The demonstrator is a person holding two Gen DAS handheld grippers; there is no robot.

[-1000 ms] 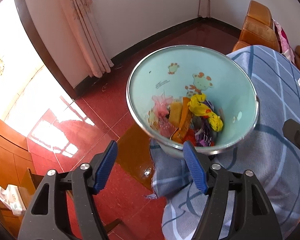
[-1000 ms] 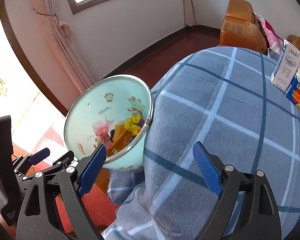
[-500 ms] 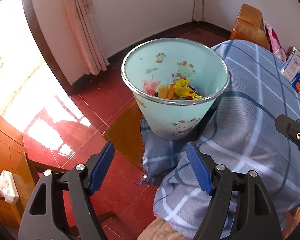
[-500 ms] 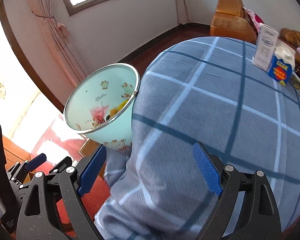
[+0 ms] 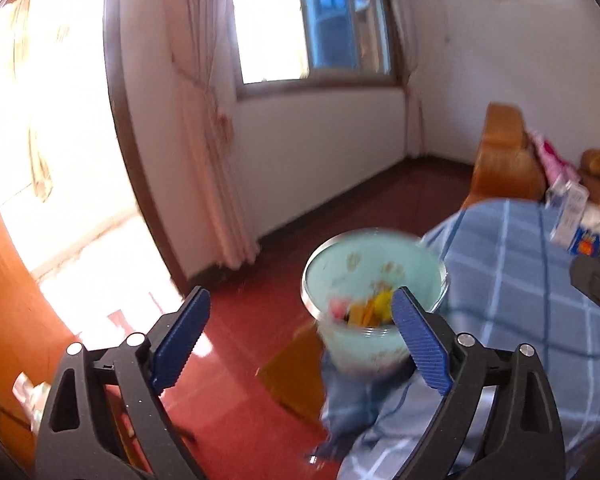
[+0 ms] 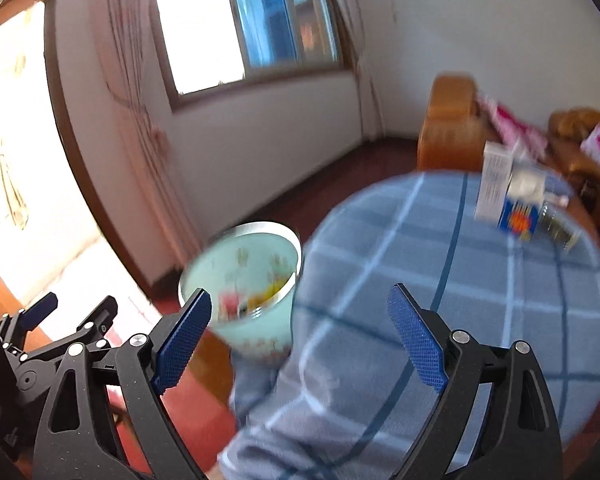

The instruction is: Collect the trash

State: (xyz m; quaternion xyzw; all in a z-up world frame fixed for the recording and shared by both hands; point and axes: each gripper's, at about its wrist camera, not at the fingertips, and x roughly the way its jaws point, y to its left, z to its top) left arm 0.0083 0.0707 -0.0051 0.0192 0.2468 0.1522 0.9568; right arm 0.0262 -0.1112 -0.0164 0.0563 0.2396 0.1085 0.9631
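A pale green trash bin (image 5: 364,344) with cartoon prints and a metal rim stands at the left edge of the blue checked tablecloth (image 5: 512,312). Colourful wrappers (image 5: 364,308) lie inside it. My left gripper (image 5: 300,336) is back from the bin and above it; its jaws are opening and nothing is between them. My right gripper (image 6: 300,336) is open and empty over the cloth (image 6: 460,280), with the bin (image 6: 252,272) ahead and to its left. Both views are blurred by motion.
Boxes (image 6: 500,188) and a jar stand at the table's far side. An orange sofa (image 6: 448,120) lies behind, with a curtain (image 5: 204,140) and window to the left. Red floor (image 5: 240,400) and a brown wooden piece (image 5: 296,372) lie beside the bin.
Both grippers have drawn back, risen and tilted up, so the bin looks smaller and lower and the window shows. The left jaws have spread wider.
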